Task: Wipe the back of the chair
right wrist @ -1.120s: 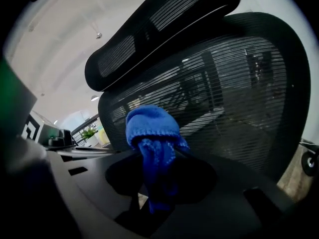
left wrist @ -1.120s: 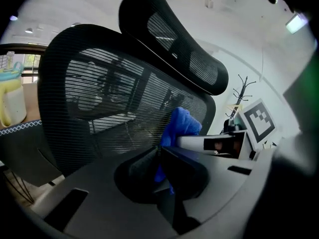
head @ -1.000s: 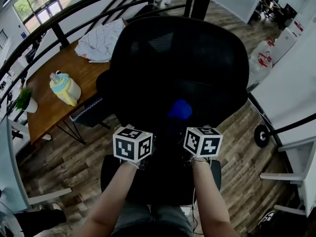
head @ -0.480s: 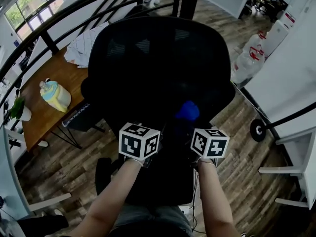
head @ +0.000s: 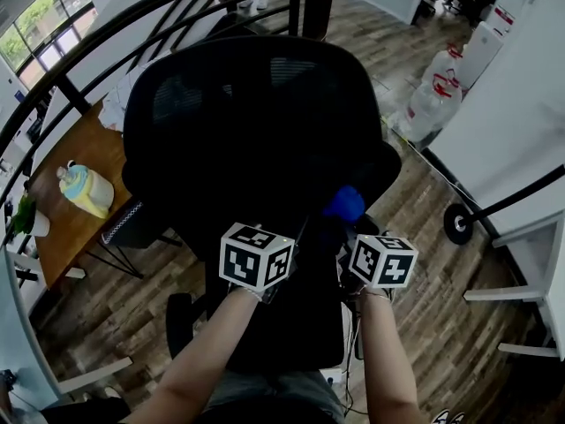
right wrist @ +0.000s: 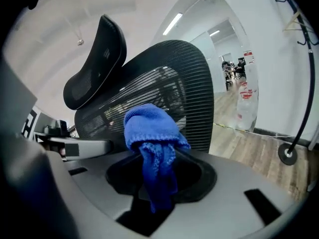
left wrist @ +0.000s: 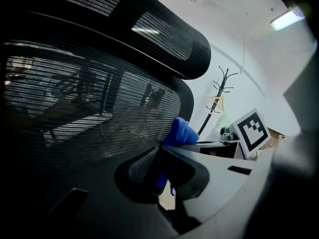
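The black mesh chair back (head: 256,122) fills the middle of the head view, its headrest (right wrist: 97,59) showing in the right gripper view. My right gripper (right wrist: 152,151) is shut on a blue cloth (right wrist: 149,128), which bunches above the jaws and hangs down between them. In the head view the cloth (head: 344,203) presses against the lower right edge of the back, just ahead of the right gripper (head: 349,223). My left gripper (left wrist: 160,148) sits close against the mesh (left wrist: 99,108) to the cloth's left, jaws shut with nothing in them.
A wooden table (head: 62,228) at the left carries a yellow and blue jug (head: 86,191). A black railing (head: 115,25) curves behind the chair. Water bottles (head: 433,95) stand at the back right beside a white desk (head: 521,104). A coat rack (right wrist: 301,83) stands to the right.
The cloth in my right gripper has slid from the lower middle of the chair back to its right edge. The chair back has shifted left in the head view.
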`<state>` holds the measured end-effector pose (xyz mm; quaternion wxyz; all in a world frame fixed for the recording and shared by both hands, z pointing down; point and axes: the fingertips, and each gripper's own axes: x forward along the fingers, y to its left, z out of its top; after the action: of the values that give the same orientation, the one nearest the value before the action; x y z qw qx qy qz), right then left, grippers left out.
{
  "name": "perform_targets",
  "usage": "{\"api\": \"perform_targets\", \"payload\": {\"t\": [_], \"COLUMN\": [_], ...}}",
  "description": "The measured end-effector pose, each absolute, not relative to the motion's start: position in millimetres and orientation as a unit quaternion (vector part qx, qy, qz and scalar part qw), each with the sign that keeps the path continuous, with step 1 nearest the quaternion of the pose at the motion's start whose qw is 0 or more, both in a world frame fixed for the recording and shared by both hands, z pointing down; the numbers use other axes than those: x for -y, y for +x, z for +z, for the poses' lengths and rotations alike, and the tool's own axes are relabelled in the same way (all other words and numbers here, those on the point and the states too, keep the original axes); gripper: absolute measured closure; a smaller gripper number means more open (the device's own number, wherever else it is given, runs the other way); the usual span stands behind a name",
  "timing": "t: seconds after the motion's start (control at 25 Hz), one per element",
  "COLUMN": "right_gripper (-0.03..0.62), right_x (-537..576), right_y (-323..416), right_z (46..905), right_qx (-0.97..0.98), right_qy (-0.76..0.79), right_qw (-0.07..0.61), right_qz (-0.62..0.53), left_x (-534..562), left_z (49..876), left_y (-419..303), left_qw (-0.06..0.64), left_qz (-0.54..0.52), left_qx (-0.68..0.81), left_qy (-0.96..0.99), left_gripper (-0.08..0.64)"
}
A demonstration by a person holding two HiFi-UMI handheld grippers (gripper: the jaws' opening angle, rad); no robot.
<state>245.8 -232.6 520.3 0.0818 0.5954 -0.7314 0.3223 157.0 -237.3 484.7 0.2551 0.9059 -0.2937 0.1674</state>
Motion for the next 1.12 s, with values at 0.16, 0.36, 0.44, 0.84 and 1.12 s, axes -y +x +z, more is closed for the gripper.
{"api": "perform_targets", "payload": {"t": [0.16,0.36,0.44,0.84,1.12], "right_gripper": [0.445,0.445,0.445,0.446,0.446], "right_x": [230,225,222,209,203], "right_y": [259,267,267,221,137], "right_z": [522,521,519,505,521], "right_qx": [0.722,0.71,0.709,0.732,0.773], "right_qy": [0.607,0.621,0.623,0.6,0.538], "right_qw": [0.077,0.071,0.07,0.057,0.09], "right_qz": [0.324,0.325,0.323,0.316,0.324], "left_x": [236,233,230,218,213], "left_z": [485,484,485,494,501], "left_y": [165,163,159,108,49], "left_qw": [0.253,0.254,0.255,0.269,0.283], "left_qz": [0.169,0.169,0.169,0.17,0.168], "left_qx": [0.286,0.285,0.287,0.328,0.368], "left_qy": [0.909,0.909,0.908,0.89,0.87], "left_gripper": [0.528,0.528,0.528,0.528,0.528]}}
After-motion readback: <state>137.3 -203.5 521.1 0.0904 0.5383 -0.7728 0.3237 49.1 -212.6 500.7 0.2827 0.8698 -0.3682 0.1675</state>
